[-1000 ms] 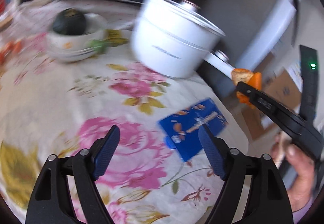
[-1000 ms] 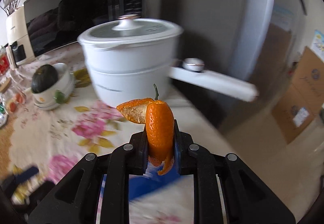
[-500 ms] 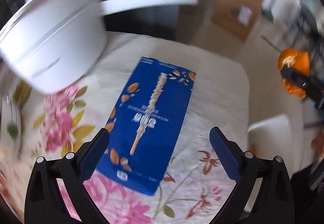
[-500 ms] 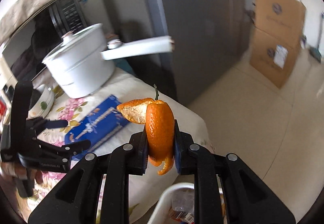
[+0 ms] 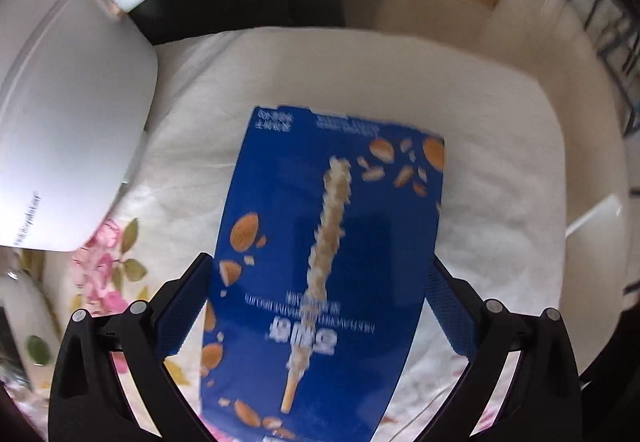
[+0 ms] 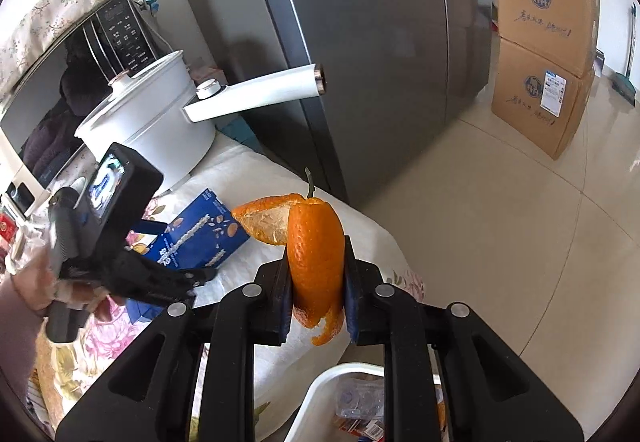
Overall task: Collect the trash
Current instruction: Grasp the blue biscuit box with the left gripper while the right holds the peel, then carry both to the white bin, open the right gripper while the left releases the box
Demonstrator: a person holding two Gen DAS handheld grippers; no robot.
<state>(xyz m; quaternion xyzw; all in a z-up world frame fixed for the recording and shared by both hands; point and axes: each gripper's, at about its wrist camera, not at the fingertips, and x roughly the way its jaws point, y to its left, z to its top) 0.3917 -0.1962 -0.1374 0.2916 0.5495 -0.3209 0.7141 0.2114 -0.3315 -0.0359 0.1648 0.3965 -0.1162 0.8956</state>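
1. Two claws are seen: left claw (image 5: 316,306) is spread wide w/ its jaws just opened further, astride the blue snack box (image 5: 328,262), pads not yet pressing.
2. Box is laid flat on the counter (image 5: 500,170), beside the white pot (image 5: 60,122).
3. Box is judged light, thin cardboard, easily crushed; long edges are best pinched gently.
4. Right claw (image 6: 316,290) is clamped on the orange peel (image 6: 316,254), held above the white bin (image 6: 320,398); peel is soft & limp.
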